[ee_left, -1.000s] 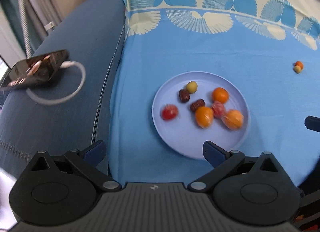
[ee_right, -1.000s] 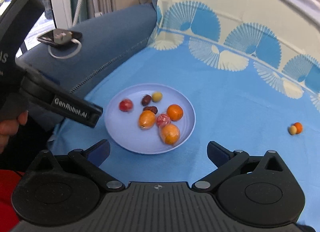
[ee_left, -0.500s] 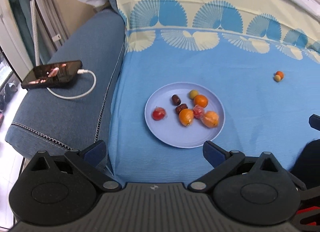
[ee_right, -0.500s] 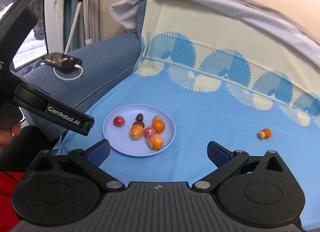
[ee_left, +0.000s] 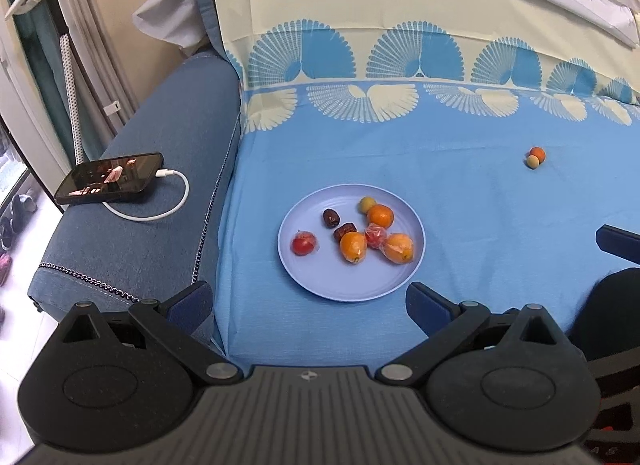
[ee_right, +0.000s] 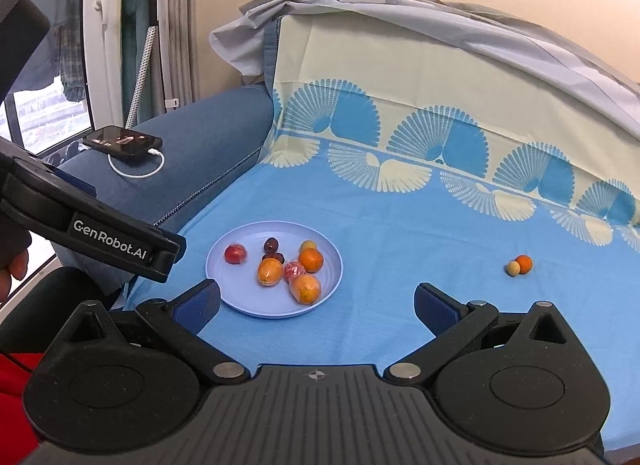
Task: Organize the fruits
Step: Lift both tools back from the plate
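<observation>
Small orange and red fruits (ee_left: 352,247) are sitting on the round lavender plate (ee_left: 320,281); we're holding the left gripper (ee_left: 308,301) and the right gripper (ee_right: 318,303) wide, empty.

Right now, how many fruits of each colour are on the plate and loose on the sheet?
Orange: 4, with 3 on the plate, e.g., plus 1 loose orange fruit
Red: 2, e.g.
Dark brown: 2, e.g.
Yellow-green: 2, 1 plated, 1 loose yellow-green fruit
Total: 10
</observation>
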Available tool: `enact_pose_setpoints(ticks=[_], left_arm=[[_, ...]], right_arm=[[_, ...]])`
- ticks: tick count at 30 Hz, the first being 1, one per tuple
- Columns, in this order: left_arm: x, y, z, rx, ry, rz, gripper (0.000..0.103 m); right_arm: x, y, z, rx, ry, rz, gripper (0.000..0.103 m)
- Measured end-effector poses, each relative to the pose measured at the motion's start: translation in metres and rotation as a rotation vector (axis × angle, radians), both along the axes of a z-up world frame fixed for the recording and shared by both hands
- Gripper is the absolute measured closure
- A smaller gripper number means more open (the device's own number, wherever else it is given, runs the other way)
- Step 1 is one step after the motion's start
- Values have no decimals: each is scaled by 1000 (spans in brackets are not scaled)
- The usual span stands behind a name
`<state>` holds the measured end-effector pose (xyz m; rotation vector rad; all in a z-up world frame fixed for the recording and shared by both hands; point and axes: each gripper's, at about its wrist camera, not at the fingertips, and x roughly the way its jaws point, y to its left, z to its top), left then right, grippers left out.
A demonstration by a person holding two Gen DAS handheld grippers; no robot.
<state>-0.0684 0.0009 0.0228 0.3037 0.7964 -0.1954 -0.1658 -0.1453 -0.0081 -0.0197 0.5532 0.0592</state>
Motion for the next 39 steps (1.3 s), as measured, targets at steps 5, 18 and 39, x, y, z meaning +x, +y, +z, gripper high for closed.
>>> enact_pose_setpoints(ticks=[5, 18, 39], left_arm=[[-1, -1, 0, 8, -5, 0, 0], [1, -3, -4, 26, 10, 4, 0], [16, -36, -16, 68, 47, -22, 0]], right_arm=[[0, 2, 0, 8, 0, -1, 1], [2, -3, -4, 37, 16, -1, 1], [9, -36, -22, 155, 64, -84, 1]])
